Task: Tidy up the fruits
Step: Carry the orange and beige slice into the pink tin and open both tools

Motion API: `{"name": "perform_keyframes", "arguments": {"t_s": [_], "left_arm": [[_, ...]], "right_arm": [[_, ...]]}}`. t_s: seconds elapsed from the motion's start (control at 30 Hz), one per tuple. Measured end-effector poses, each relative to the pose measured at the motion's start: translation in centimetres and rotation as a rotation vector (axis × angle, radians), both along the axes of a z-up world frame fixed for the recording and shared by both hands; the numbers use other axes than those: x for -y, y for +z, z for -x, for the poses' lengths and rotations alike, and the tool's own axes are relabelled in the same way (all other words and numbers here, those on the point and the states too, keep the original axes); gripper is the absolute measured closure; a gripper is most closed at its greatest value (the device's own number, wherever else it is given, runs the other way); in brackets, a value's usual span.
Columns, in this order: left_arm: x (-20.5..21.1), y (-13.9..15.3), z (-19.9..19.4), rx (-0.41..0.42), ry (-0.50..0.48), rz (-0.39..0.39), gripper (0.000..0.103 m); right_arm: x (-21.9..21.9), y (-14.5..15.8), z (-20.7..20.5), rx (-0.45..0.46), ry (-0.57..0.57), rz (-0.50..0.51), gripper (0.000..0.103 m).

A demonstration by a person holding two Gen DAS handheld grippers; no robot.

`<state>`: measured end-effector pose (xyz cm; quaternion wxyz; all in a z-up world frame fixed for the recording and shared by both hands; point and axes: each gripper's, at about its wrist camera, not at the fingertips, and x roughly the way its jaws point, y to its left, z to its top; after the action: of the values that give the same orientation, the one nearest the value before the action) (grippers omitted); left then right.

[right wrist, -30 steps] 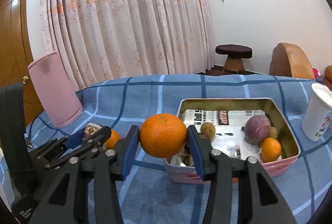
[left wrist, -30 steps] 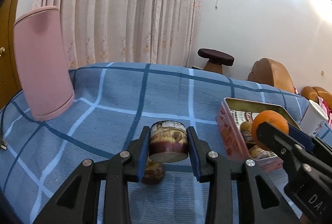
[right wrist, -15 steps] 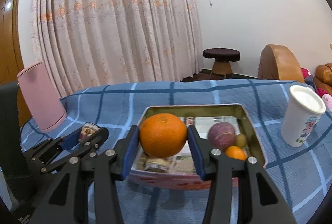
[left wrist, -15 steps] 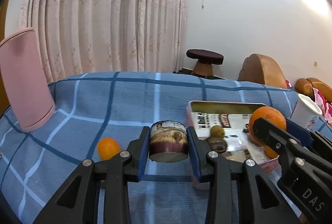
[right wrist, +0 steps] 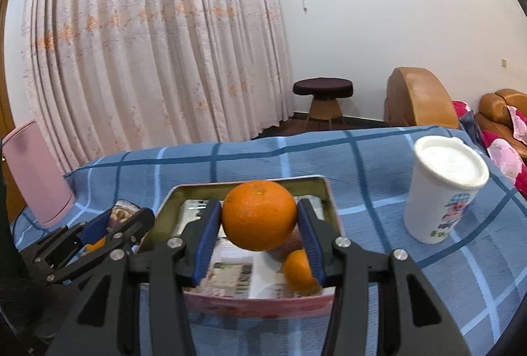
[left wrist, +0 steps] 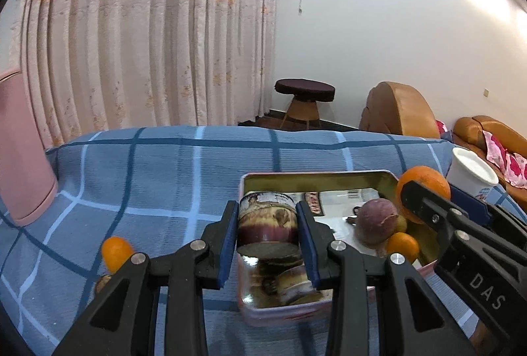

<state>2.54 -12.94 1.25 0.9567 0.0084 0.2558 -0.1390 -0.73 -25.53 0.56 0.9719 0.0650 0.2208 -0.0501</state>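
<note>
1. My left jaws (left wrist: 267,232) are clamping a short brown cylindrical piece with a worn label (left wrist: 266,225), its sides pressed between both blue pads, held above the near-left corner of the pink rectangular tin with a gold interior (left wrist: 316,177).
2. My right jaws (right wrist: 259,225) are gripping a large round orange (right wrist: 259,214) firmly, hanging over the tin's (right wrist: 330,202) middle.
3. Inside the tin, a purplish round fruit (left wrist: 377,222) and a small orange citrus (left wrist: 403,247) are crowding the right side; printed paper is lining the floor.
4. A small orange fruit (left wrist: 116,252) is sitting on the blue checked tablecloth (left wrist: 164,178), left of the tin.
5. A white lidded cup (right wrist: 444,188) is standing right of the tin, well apart.
6. A pink cylinder (left wrist: 19,151) is standing at the table's far-left edge.
</note>
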Motion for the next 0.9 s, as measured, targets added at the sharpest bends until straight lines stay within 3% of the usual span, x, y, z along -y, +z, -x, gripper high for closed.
{"name": "perform_keyframes", "arguments": {"t_s": [0.4, 0.9], "left_arm": [[3.5, -1.1, -1.8, -0.039, -0.027, -0.05, 0.066], [3.8, -1.8, -2.5, -0.084, -0.006, -0.068, 0.066]], "right_arm": [[2.3, -1.1, -1.8, -0.058, -0.029, 0.006, 0.053], [2.7, -2.0, -2.7, -0.092, 0.041, -0.073, 0.05]]}}
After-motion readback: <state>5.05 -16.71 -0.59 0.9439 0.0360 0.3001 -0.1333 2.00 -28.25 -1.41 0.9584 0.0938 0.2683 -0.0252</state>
